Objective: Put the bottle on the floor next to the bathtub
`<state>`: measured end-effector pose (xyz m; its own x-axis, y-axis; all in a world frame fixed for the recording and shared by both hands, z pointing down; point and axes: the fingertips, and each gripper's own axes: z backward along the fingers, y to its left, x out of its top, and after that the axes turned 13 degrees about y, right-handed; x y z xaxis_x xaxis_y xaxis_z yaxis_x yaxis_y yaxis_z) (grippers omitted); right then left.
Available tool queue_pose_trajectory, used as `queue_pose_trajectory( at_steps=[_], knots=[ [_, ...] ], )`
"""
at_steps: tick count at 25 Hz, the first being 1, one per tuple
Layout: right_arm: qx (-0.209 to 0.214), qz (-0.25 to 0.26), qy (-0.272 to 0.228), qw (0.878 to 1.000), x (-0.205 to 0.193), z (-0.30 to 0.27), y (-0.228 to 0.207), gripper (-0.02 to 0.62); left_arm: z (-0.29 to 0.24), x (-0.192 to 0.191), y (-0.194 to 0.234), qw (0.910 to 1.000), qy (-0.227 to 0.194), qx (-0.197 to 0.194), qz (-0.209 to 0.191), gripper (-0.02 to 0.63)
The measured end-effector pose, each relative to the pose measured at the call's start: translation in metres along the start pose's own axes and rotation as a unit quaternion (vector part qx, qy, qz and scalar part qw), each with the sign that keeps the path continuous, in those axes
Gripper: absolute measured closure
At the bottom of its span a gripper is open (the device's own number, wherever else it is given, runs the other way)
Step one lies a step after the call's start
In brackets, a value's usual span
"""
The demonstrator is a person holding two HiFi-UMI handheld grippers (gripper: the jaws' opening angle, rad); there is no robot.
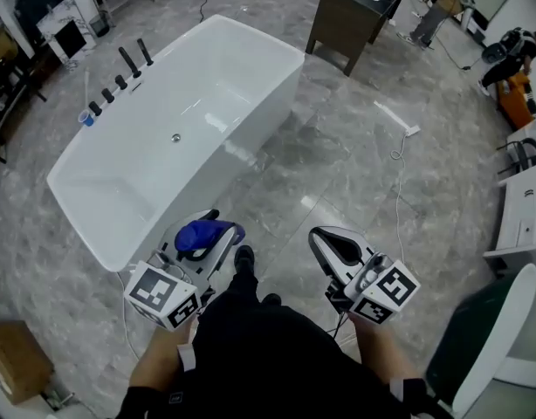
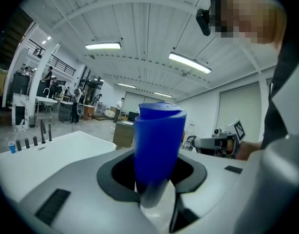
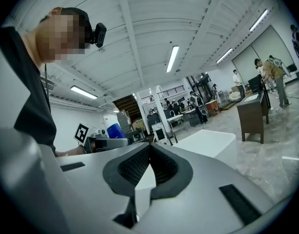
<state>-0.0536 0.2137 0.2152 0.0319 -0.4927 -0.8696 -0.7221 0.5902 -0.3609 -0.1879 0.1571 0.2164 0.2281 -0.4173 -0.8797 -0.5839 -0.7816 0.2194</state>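
The person's black-clothed torso [image 1: 277, 356] fills the bottom of the head view, with both forearms reaching forward from it. The left hand-held gripper [image 1: 217, 228] is clenched on a blue cylindrical bottle [image 1: 202, 234]. Its own view shows the bottle [image 2: 157, 145] standing upright between the dark pads, off the floor. From above, the bottle sits in line with the near corner of the tub. The right hand-held gripper [image 1: 319, 235] is level with the left and well apart from it. Its ribbed pads meet at the tips with nothing between them.

A grey marble-patterned floor [image 1: 338, 164] spreads under everything. On it stands a white rectangular freestanding bathtub [image 1: 264, 112], set at a slant across the upper left. Beyond its far end is a dark wooden vanity cabinet with a white basin [image 1: 347, 24]. A brown cardboard box [image 1: 15, 360] lies at the lower left. A white strip with a thin cable [image 1: 397, 116] rests on the floor to the right of the tub. Black faucet fittings [image 1: 120, 72] line the tub's left rim, and a small blue cup [image 1: 87, 119] stands beside them. One black shoe [image 1: 243, 258] shows between the hand-held grippers.
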Motion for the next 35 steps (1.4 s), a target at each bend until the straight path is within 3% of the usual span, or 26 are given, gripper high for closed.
queue_pose_trajectory(
  at_steps=[8,16,27,31,35],
  knots=[
    [-0.028,-0.003,-0.005,1.0,0.051,-0.06,-0.054,0.568,-0.051,0.038,0.073,0.9994,0.0,-0.035,0.003,0.451],
    [-0.019,-0.035,0.004,0.999,0.069,-0.102,-0.098,0.568,-0.092,0.058,0.124,0.9995,0.005,-0.029,0.011,0.451],
    [0.055,-0.045,0.056,0.996,0.075,-0.109,-0.209,0.568,-0.205,0.081,0.127,0.9983,0.025,0.013,0.05,0.453],
    [0.085,-0.032,0.082,0.993,0.068,-0.103,-0.252,0.568,-0.244,0.077,0.128,0.9953,0.021,0.04,0.085,0.452],
    [0.1,-0.021,0.102,0.99,0.056,-0.096,-0.294,0.568,-0.285,0.068,0.125,0.9939,0.025,0.058,0.091,0.451]
  ],
)
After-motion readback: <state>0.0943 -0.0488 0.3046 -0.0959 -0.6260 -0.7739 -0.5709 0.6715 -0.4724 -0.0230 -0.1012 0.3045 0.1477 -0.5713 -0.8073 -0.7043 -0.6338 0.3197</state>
